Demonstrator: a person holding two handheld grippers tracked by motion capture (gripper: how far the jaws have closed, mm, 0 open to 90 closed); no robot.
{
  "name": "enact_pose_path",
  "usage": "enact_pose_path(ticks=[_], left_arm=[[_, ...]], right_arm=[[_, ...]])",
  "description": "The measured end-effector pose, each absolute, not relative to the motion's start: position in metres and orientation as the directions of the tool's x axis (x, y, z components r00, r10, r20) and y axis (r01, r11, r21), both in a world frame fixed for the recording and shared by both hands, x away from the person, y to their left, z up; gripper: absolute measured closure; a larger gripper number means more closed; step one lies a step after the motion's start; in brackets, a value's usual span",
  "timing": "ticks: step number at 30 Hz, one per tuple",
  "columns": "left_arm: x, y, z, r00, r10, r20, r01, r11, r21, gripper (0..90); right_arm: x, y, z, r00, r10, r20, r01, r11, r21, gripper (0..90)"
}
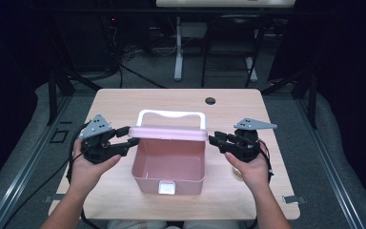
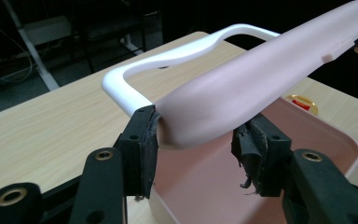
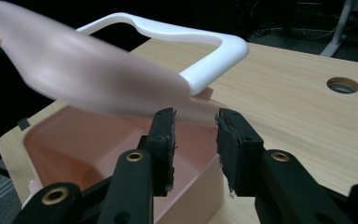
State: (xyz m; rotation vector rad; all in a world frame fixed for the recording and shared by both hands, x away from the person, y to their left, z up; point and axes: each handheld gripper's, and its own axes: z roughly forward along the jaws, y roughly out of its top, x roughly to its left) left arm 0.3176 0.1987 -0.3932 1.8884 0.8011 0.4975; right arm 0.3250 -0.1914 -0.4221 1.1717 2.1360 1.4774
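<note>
A pink box (image 1: 145,177) stands open in the middle of the wooden table (image 1: 119,102). Its pink lid (image 1: 169,133) is raised over the box's rear edge, and a white handle (image 1: 171,113) arches behind it. My left gripper (image 1: 131,136) has its jaws around the lid's left end; in the left gripper view both pads (image 2: 144,140) touch the lid (image 2: 242,88). My right gripper (image 1: 213,139) is at the lid's right end. In the right gripper view the lid's corner (image 3: 198,109) sits between the pads (image 3: 165,135), and the lid looks blurred.
A white latch (image 1: 167,187) is on the box's front wall. A small round yellow object (image 2: 303,102) lies on the table right of the box, near the right hand. A cable hole (image 1: 210,100) is at the table's back. Dark stands and cables fill the floor beyond.
</note>
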Motion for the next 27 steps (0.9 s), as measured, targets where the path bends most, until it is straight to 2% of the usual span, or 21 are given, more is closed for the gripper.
enact_pose_path(ticks=[12, 15, 27], left_arm=[[0.335, 0.197, -0.387, 0.669, 0.742, -0.028, 0.327, -0.261, 0.908, 58.6], [0.338, 0.197, -0.386, 0.665, 0.747, -0.025, 0.330, -0.263, 0.907, 60.2], [0.352, 0.194, -0.382, 0.655, 0.756, -0.008, 0.332, -0.278, 0.901, 65.9]], right_arm=[[0.329, -0.180, -0.429, -0.632, 0.754, 0.180, 0.465, 0.183, 0.866, 62.9], [0.331, -0.173, -0.431, -0.622, 0.772, 0.133, 0.445, 0.208, 0.871, 61.9], [0.353, -0.162, -0.436, -0.594, 0.796, 0.119, 0.447, 0.203, 0.871, 65.7]])
